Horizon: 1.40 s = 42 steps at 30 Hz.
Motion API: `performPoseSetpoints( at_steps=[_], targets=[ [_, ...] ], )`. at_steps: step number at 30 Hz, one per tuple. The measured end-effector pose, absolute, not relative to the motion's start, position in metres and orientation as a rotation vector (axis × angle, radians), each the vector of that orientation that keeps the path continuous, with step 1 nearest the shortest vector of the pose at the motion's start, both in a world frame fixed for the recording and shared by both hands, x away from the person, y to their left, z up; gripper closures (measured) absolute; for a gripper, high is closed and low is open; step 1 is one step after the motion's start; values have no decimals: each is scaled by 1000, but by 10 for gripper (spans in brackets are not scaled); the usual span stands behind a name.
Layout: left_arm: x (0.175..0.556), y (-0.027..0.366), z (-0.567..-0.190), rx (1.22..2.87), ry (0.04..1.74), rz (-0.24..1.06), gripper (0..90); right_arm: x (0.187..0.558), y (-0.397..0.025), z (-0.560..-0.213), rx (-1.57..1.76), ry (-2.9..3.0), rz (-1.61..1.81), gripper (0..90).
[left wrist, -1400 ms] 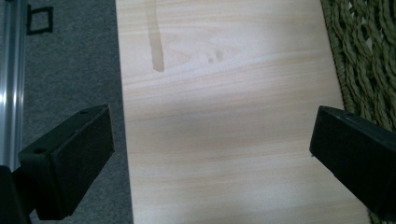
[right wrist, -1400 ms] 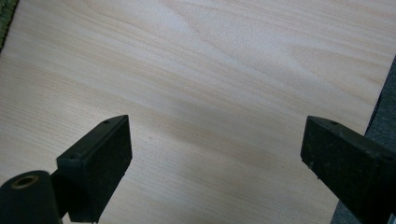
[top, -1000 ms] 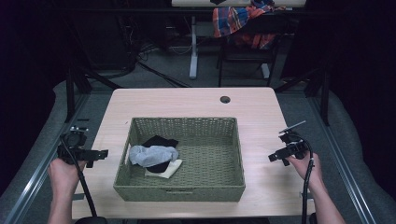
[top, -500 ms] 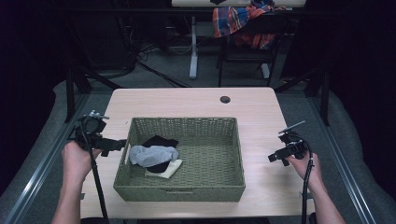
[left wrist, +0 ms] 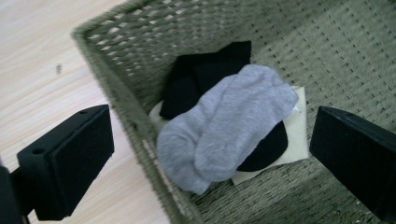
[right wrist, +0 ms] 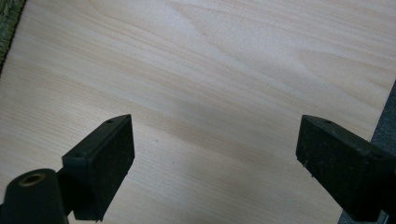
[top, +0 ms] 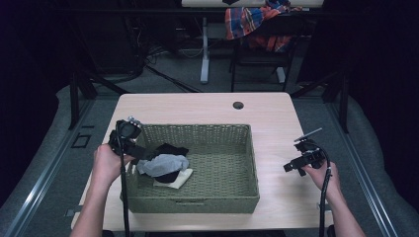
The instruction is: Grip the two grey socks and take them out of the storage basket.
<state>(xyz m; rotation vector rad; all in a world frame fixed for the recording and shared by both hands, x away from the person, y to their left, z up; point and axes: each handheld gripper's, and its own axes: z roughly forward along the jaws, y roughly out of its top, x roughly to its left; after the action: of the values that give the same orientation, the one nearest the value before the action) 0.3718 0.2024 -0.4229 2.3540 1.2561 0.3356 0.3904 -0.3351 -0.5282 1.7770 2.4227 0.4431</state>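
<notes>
Left gripper point(top: 143, 152) hangs wide over the basket point(top: 207, 202) rim. Its own view reveals a grey sock point(left wrist: 229, 126) (atop black and cream cloth). Right gripper point(top: 291, 168), at 3 o'clock, gapes over bare table point(right wrist: 224, 70).

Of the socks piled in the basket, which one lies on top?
The grey sock lies on top, draped across the black sock and the cream sock underneath. The open left gripper is aimed straight at it over the basket wall.

Fuzzy grey sock point(left wrist: 233, 126); woven basket point(left wrist: 327, 51)
</notes>
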Motion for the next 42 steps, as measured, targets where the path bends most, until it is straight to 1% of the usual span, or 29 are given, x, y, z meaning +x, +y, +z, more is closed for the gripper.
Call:
performPoseSetpoints(
  at_steps=[8,10,11,13,14,15,16,17,18,19,20,21,22,23,24,25,26,28,29,30,33,34,35,38,39,42],
  targets=[
    [382,178,-435,2449,1214,280,5,390,-335,-527,1785,2402,455,112],
    [386,169,-444,2475,1215,272,14,390,-335,-527,1785,2408,454,112],
    [386,169,-444,2475,1215,272,35,390,-335,-527,1785,2408,454,112],
    [388,164,-453,2491,1225,265,115,390,-336,-527,1786,2399,449,112],
    [389,162,-457,2510,1223,249,115,390,-336,-527,1786,2399,449,112],
    [389,159,-465,2531,1230,238,150,390,-336,-527,1781,2412,449,112],
    [389,159,-465,2531,1230,238,158,390,-336,-527,1781,2412,449,112],
    [390,158,-470,2567,1221,216,191,390,-336,-528,1786,2410,460,112],
    [390,158,-470,2567,1221,216,217,390,-336,-528,1786,2410,460,112],
    [389,156,-473,2582,1227,206,282,389,-336,-528,1788,2399,462,113],
    [389,156,-474,2602,1219,200,282,389,-336,-528,1788,2399,462,113],
    [388,155,-477,2624,1216,208,339,390,-336,-527,1779,2416,448,113],
    [388,154,-479,2645,1213,208,363,390,-336,-526,1778,2416,447,113],
    [388,154,-479,2645,1213,208,406,390,-336,-526,1778,2416,447,113],
    [387,154,-480,2653,1213,203,406,390,-336,-526,1778,2417,446,114],
    [387,155,-482,2666,1209,195,432,389,-336,-527,1780,2412,450,115],
    [386,155,-483,2674,1212,191,486,390,-336,-527,1779,2412,452,115],
    [387,156,-487,2684,1220,187,496,390,-335,-527,1780,2408,455,116],
    [387,158,-489,2684,1235,158,544,390,-335,-527,1781,2410,455,116],
    [387,158,-490,2686,1238,150,554,390,-335,-527,1778,2416,450,117],
    [386,159,-491,2693,1235,151,626,390,-335,-527,1776,2419,444,123],
    [386,159,-491,2693,1235,159,626,390,-335,-527,1777,2416,442,130],
    [385,159,-492,2699,1234,171,679,390,-335,-528,1778,2417,432,130],
    [384,159,-492,2698,1228,177,762,390,-335,-527,1778,2414,438,130],
    [383,159,-491,2687,1221,200,805,390,-335,-527,1777,2415,440,130],
    [382,159,-488,2675,1209,203,834,390,-335,-527,1783,2407,446,130]
  ],
)
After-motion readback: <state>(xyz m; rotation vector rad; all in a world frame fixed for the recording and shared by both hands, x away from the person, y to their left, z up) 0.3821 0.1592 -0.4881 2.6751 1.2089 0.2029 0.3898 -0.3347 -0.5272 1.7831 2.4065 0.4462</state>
